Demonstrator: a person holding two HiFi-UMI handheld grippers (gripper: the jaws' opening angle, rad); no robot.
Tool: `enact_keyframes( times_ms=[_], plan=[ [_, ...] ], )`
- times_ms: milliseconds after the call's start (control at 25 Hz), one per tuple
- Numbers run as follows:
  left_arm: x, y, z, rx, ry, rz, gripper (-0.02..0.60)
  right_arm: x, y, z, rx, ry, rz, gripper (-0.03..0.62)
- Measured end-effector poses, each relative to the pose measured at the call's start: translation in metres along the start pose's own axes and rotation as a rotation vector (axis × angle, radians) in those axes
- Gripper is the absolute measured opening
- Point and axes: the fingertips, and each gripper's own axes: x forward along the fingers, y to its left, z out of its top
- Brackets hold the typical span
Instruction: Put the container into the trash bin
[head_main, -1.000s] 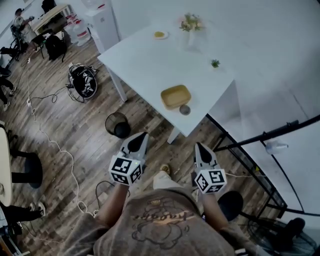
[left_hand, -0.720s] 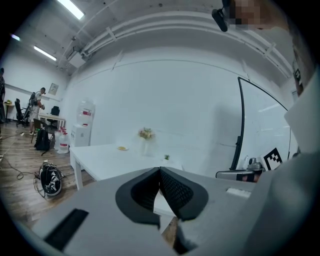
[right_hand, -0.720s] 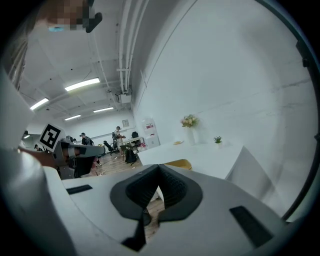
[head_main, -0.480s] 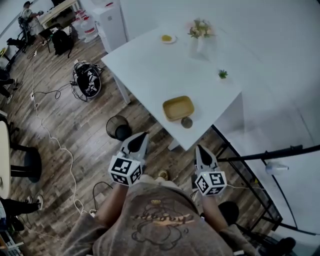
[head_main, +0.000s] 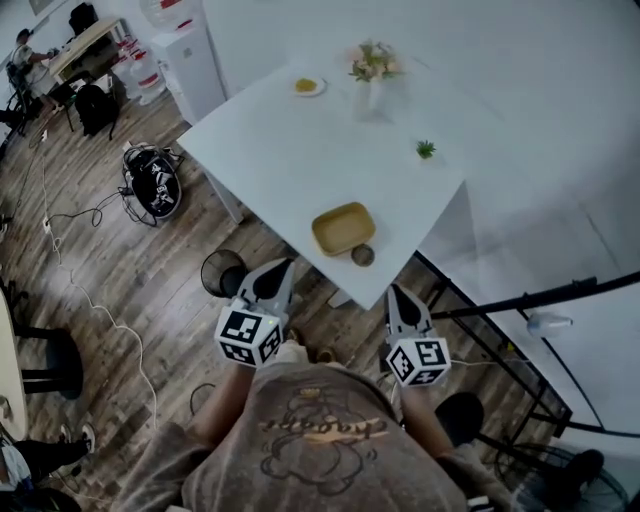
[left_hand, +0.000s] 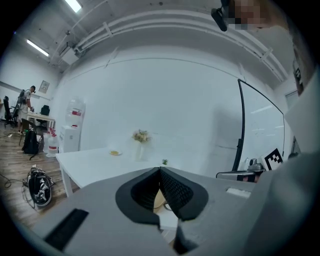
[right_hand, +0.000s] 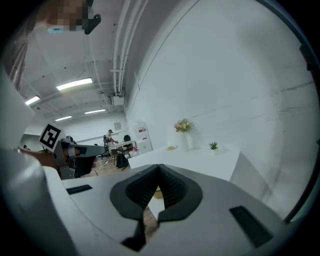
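Note:
The yellow container (head_main: 343, 228) lies near the front corner of the white table (head_main: 290, 150), with a small round grey object (head_main: 363, 255) beside it. A black mesh trash bin (head_main: 222, 272) stands on the wooden floor left of that corner. My left gripper (head_main: 271, 278) is shut and empty, just right of the bin and short of the table edge. My right gripper (head_main: 398, 299) is also shut and empty, below the table corner. In the left gripper view the shut jaws (left_hand: 160, 170) hide most of the container. The right gripper (right_hand: 159, 168) shows closed pads too.
A flower vase (head_main: 370, 70), a small plate (head_main: 306, 86) and a tiny plant (head_main: 426, 150) stand farther back on the table. A black bag (head_main: 157, 183) and cables lie on the floor at left. A black-framed board (head_main: 520, 300) runs along the right.
The table, container and bin have come nearer to both grippers as the person stepped forward. Both grippers stayed shut and level in front of the body.

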Motion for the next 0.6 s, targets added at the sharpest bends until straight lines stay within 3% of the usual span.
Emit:
enact_keyframes(
  times_ms=[600],
  plan=[
    [0.040, 0.016, 0.011, 0.019, -0.004, -0.102, 0.005, 0.020, -0.007, 0.004, 0.026, -0.031, -0.096, -0.002]
  ],
)
